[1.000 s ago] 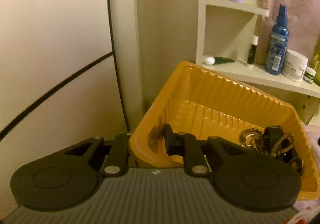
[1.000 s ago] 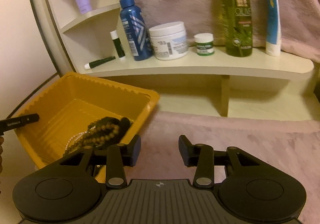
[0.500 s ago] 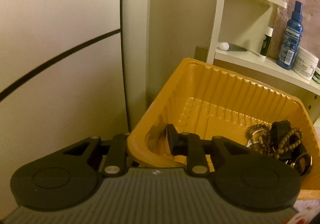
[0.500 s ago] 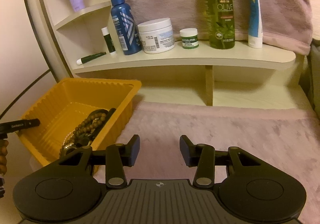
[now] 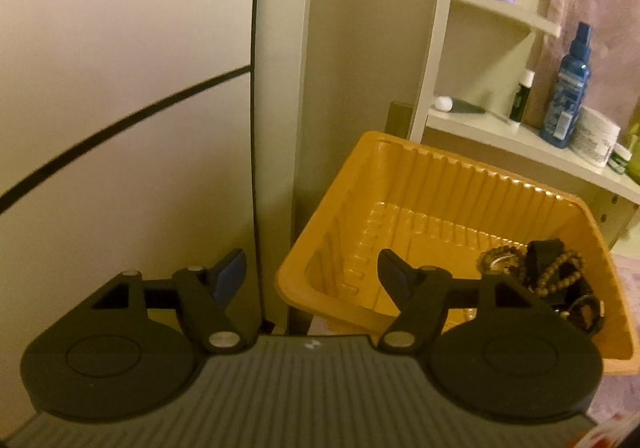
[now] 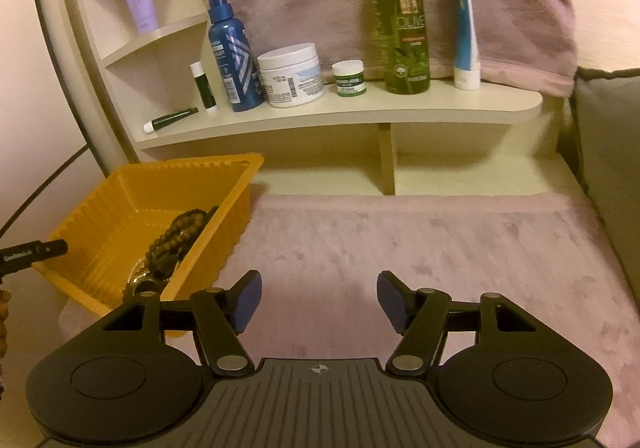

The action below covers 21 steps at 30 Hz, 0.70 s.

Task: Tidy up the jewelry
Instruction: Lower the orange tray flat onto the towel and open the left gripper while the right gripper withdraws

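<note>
An orange plastic tray (image 5: 440, 176) sits at the left end of a pink fuzzy cloth (image 6: 400, 248). Brown bead bracelets and dark bands (image 5: 552, 276) lie piled in its right corner; they also show in the right wrist view as a bead pile (image 6: 176, 240) inside the tray (image 6: 180, 164). My left gripper (image 5: 314, 272) is opening; the tray's near left corner stands between its jaws, and neither pad touches it. One of its fingers (image 6: 36, 250) reaches the tray from the left. My right gripper (image 6: 320, 300) is opening over the bare cloth with nothing between its jaws.
A curved shelf (image 6: 400, 116) behind the tray carries a blue spray bottle (image 6: 232, 56), a white jar (image 6: 292, 76), a green bottle (image 6: 404, 28) and a blue tube (image 6: 464, 20). A grey cushion (image 6: 608, 168) borders the right. A wall with a black cable (image 5: 120, 128) is at the left.
The left gripper, shut on the tray's near rim before, has opened wide and let it go. The right gripper has opened wider and swung right, away from the tray.
</note>
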Tool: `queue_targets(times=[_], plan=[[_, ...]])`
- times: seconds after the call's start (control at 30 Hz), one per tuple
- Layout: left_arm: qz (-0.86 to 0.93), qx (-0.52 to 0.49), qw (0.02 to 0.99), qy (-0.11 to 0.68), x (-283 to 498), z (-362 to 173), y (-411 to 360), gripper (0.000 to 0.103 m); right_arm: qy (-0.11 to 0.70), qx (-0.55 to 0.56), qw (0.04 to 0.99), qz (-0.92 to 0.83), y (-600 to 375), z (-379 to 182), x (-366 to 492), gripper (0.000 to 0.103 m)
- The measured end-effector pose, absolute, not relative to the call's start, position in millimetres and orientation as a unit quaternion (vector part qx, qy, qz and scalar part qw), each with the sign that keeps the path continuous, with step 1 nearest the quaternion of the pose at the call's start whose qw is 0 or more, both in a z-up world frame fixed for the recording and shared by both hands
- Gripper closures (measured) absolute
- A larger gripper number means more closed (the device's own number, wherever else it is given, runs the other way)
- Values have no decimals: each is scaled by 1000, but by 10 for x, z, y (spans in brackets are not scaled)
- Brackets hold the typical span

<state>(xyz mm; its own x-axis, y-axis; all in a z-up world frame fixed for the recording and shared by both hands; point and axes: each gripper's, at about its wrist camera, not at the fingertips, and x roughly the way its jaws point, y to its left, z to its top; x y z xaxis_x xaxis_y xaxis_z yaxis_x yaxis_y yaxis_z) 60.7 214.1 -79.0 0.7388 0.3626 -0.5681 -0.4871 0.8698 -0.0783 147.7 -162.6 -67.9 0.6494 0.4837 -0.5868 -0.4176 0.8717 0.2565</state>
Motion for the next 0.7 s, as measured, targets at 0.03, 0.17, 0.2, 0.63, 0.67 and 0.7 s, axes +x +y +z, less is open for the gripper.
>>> queue_targets(times=[0.03, 0.17, 0.2, 0.63, 0.67, 0.7], plan=[[228, -113, 927, 276, 559, -747, 2124, 33, 338, 48, 907, 247, -1639, -668, 1444, 39], [214, -109, 930, 278, 423, -550, 1998, 33, 343, 45, 905, 246, -1690, -624, 1318, 39], [205, -108, 931, 280, 390, -486, 1940, 33, 344, 42, 905, 247, -1699, -610, 1277, 39], [110, -106, 931, 332, 188, -196, 1061, 33, 367, 30, 894, 255, -1907, -465, 837, 39], [105, -104, 929, 339, 180, -202, 988, 33, 370, 31, 893, 253, -1925, -460, 807, 39], [98, -101, 928, 344, 179, -208, 913, 33, 373, 34, 893, 251, -1946, -454, 777, 39]])
